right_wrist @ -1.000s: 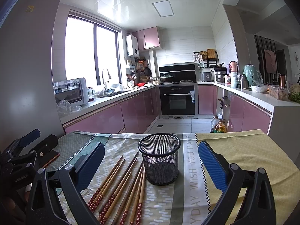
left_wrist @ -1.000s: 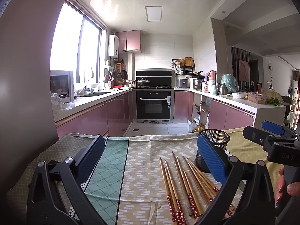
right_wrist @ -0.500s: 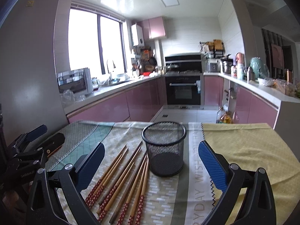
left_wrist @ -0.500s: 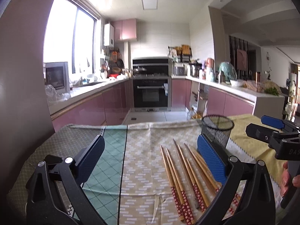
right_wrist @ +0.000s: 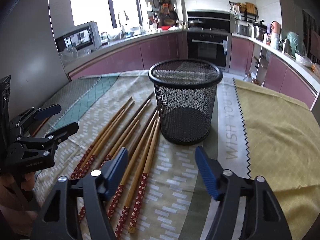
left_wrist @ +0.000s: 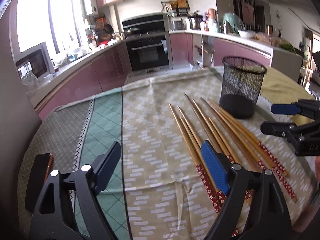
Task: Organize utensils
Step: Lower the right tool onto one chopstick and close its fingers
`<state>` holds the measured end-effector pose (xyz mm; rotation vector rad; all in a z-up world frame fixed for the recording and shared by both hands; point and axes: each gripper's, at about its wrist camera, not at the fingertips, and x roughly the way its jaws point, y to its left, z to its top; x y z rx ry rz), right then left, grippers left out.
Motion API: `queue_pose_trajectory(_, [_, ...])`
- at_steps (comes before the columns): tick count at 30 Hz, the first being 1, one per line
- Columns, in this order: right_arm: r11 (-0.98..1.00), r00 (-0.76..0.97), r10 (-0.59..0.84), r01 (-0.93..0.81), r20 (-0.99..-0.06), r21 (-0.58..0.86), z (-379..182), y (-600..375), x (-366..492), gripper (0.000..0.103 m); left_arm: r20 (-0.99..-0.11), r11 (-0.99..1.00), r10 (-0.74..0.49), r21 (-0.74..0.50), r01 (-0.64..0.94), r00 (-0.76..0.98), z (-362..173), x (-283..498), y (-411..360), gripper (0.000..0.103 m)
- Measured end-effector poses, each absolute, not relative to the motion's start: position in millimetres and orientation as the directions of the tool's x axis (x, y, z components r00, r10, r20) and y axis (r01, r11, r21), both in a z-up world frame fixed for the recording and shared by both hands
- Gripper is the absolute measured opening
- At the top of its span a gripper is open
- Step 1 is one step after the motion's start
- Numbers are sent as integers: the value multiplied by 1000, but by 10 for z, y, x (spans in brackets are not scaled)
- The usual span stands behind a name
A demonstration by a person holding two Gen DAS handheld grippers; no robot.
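Chopsticks (right_wrist: 128,140) lie side by side on the cloth-covered bench (right_wrist: 280,130), just left of the black mesh cup (right_wrist: 185,104), thin tips pointing toward it. Both claws have just been closing a bit. Left claw (left_wrist: 162,168) is still wide with only cloth between its jaws. Right claw (right_wrist: 160,172) is half wide over two chopstick ends, not pinching them.

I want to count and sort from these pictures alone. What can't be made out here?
- Chopsticks: exact count, left wrist view; the left claw covers some handles.
- Dark object at the tablecloth's left edge: identity unclear, half hidden.
- Mesh cup: floor seen only through mesh.
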<state>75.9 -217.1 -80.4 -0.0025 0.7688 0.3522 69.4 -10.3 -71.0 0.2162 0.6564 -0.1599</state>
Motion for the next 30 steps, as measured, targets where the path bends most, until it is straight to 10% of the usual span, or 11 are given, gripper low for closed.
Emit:
queue_pose_trajectory(22, [933, 548, 286, -346, -786, 98, -984, -2015, 1106, 39, -783, 950, -150, 54, 307, 604, -1055, 1277, -226, 61])
queue_pose_trajectory(30, [932, 546, 290, -346, -786, 103, -997, -1974, 1164, 20, -790, 950, -196, -6, 312, 581, -1055, 1461, -265, 31])
